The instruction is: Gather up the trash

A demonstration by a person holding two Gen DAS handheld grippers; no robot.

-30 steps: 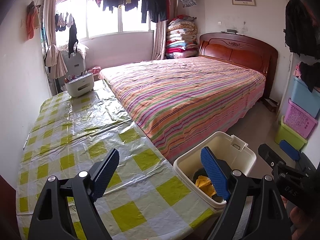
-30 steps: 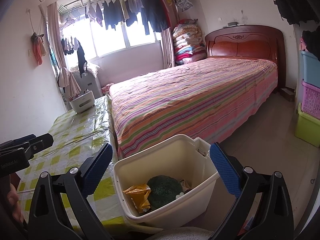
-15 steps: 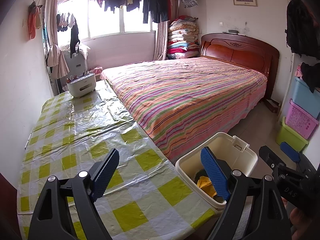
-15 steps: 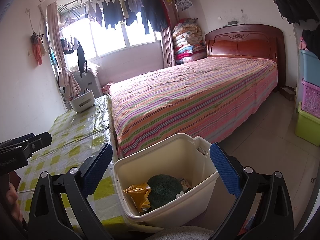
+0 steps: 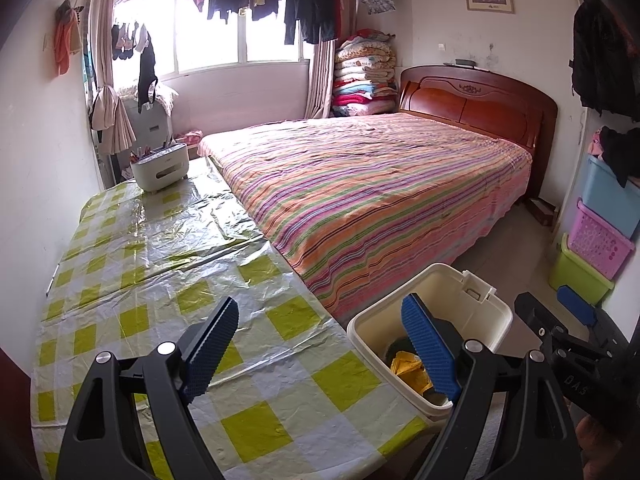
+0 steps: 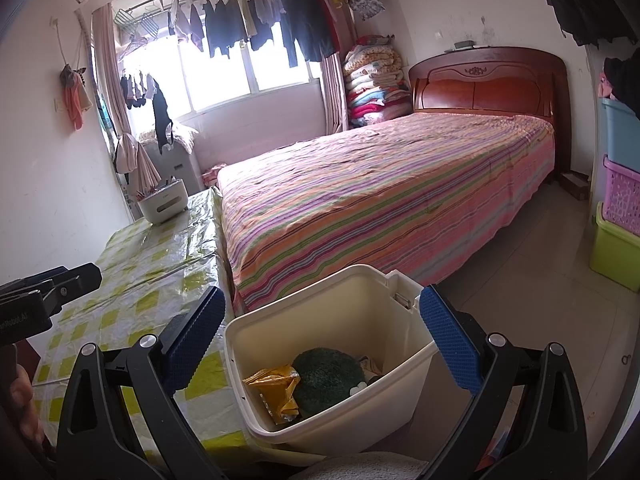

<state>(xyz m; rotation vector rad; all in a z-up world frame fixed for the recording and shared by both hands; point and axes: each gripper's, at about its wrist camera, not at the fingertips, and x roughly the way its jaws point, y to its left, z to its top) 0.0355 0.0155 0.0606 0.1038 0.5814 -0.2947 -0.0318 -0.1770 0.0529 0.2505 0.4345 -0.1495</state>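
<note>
Left gripper (image 5: pixel 320 344): jaws wide apart, nothing between the pads. It hangs over the near end of the worktop (image 5: pixel 160 248), one pad above the checked cloth, the other in line with the bin's mouth.

Right gripper (image 6: pixel 320 344): jaws wide apart, empty. It hangs above and just short of the bin (image 6: pixel 344 364), pads either side of the opening but not touching the rim.

Change over the last second: none to speak of. Both grippers in the same place, same spread; bin and its contents in the same spot. Reading: a pause, not a pick or a drop.

Bin: cream, lid off or folded back, standing on the floor right of the worktop's near corner, between worktop and bed (image 5: pixel 380 184). Inside: a crumpled yellow wrapper (image 6: pixel 276 388) at left, touching a dark green round pad (image 6: pixel 326 376) at centre; a small pale scrap beside that, too small to name.

Worktop: no loose trash visible on the cloth. Only a white caddy (image 5: pixel 160 166) at the far end.

Judgement: collection looks at or near its end; next step would be checking for leftovers out of view.
</note>
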